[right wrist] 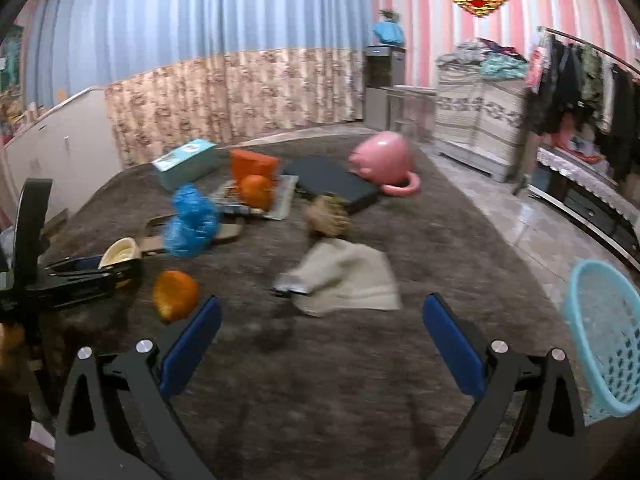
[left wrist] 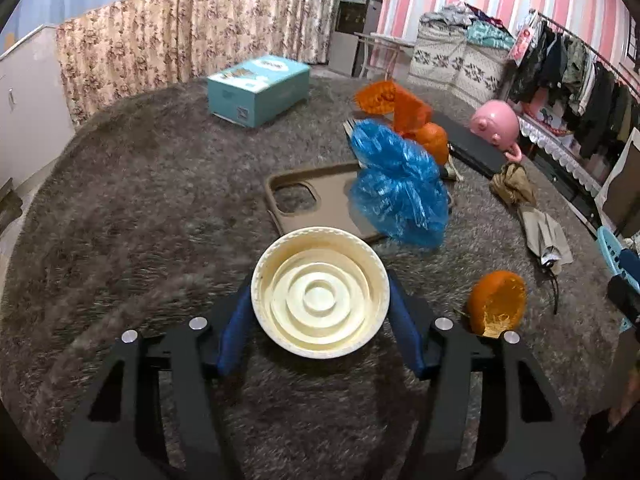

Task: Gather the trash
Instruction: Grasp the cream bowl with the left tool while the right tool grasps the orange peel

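right wrist alone shows the blue basket by the rug

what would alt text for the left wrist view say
The left tongs close their blue pads on a white round cup on a grey carpet. Beyond lie a blue plastic bag, a brown phone case and orange peel.

A teal carton lay on the grey carpet; a pink pig-shaped toy lay beside a dark flat case.
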### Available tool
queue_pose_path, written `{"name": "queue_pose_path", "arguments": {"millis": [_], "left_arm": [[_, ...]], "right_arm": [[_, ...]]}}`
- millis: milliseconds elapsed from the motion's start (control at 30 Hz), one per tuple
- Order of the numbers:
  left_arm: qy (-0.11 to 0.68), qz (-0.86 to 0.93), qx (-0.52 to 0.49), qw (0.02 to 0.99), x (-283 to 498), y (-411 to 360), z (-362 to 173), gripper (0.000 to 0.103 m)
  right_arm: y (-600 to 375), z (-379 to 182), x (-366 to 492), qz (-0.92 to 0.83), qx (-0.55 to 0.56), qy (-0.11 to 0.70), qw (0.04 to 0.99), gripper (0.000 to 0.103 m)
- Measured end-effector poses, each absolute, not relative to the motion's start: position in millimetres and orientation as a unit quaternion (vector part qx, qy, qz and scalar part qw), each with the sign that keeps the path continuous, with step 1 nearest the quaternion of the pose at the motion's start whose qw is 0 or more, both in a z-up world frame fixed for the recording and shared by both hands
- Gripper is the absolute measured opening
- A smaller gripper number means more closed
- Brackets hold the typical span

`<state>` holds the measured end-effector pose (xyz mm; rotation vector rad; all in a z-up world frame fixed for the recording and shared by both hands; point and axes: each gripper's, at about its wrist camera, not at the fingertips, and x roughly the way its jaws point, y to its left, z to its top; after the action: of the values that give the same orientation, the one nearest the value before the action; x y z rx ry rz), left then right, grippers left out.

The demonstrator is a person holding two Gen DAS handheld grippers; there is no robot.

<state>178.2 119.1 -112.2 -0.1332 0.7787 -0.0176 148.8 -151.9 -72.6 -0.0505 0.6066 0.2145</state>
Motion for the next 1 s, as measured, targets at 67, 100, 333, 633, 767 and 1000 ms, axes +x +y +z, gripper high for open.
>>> {"name": "queue_pose_path", "arguments": {"millis": [67,100,333,633,767,1000], "left_arm": [[0.359,0.005,-0.053,0.932,167.7,123.8,-103.0,0.061],[0.353,0.012,-0.046,0.934,165.8,126.7,-99.7,0.061],[0.328,0.062,-0.039,0.942,143.2,165.1,-82.1,0.061],[0.333,0.072,-0.056,0.938,131.3,185.0,-88.2,0.061],[0.331,0.067,-0.058,0.940,132.2,180.6,-86.9,0.061],[0.317,0.050,-0.049,0.946,134.4,157.2,-73.4,0.061]], "right_arm": [[-138.5,-73.7,149.4,0.117,-0.033,0.299,0.946,0.098],[-132.8,-74.5,150.0,0.122,-0.036,0.301,0.945,0.098],[-77.5,-92.2,161.9,0.173,-0.063,0.331,0.925,0.098],[-46.2,-117.0,183.6,0.192,-0.092,0.382,0.899,0.060],[-48.5,-116.2,181.0,0.209,-0.082,0.382,0.897,0.040],[-82.2,-79.4,164.8,0.204,-0.043,0.336,0.919,0.037]]}}
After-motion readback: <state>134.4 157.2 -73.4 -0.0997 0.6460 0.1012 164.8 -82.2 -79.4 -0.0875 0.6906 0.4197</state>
